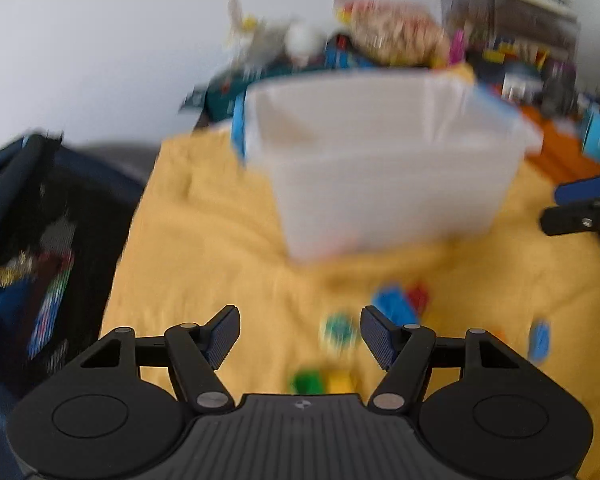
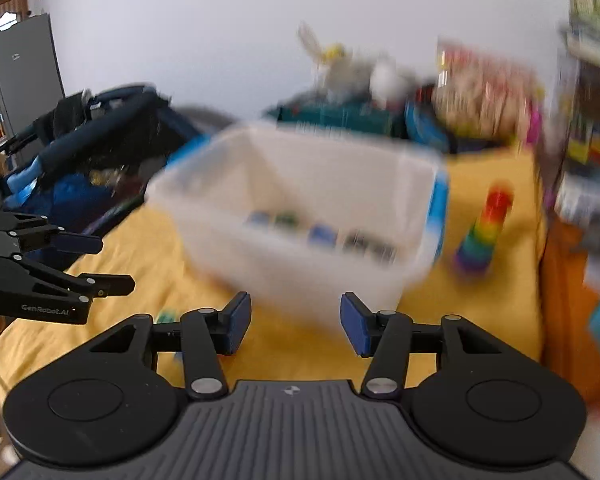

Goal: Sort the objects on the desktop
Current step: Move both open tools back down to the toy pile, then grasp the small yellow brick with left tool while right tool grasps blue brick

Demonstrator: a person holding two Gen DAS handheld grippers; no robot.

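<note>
Both views are motion-blurred. A translucent white plastic bin [image 1: 380, 160] with blue handles stands on a yellow cloth [image 1: 204, 232]. In the right wrist view the bin [image 2: 300, 216] holds several small blue, green and dark blocks [image 2: 320, 236]. My left gripper [image 1: 300, 334] is open and empty above loose pieces: a blue brick [image 1: 394, 304], a red brick [image 1: 420, 296], a teal round piece [image 1: 338, 330], a green brick [image 1: 308, 382] and a yellow brick [image 1: 340, 382]. My right gripper [image 2: 294, 322] is open and empty just before the bin. The left gripper [image 2: 100, 264] also shows at the left of the right wrist view.
A rainbow stacking toy [image 2: 484, 232] stands right of the bin. A dark blue stroller [image 2: 100, 148] with items inside is at the left. Toy boxes and packages [image 1: 396, 36] are piled behind the bin. A small blue piece [image 1: 540, 338] lies at the right.
</note>
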